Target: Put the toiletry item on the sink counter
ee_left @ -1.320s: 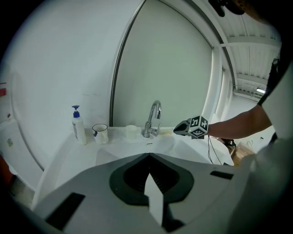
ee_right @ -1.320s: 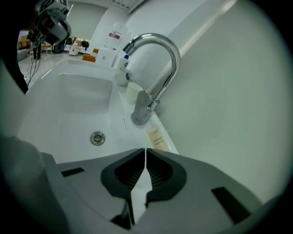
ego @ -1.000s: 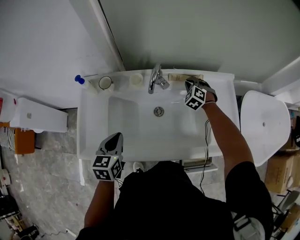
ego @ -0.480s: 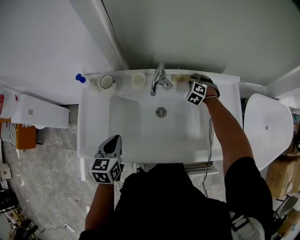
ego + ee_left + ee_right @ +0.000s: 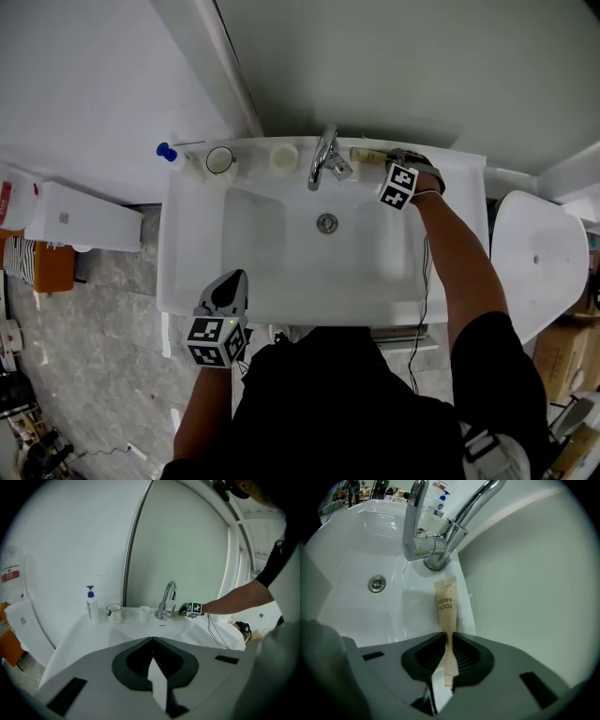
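Tan, flat, printed toothbrush packet (image 5: 446, 605).

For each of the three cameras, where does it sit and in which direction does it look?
Head view: on the person's head, looking steeply down at the sink; both forearms, left gripper and right gripper show.
Left gripper view: at the sink's front edge, facing the faucet and wall; its shut jaws and the right gripper show.
Right gripper view: over the back ledge, facing the faucet; its jaws pinch a toothbrush packet.
Shared: all three see the faucet.
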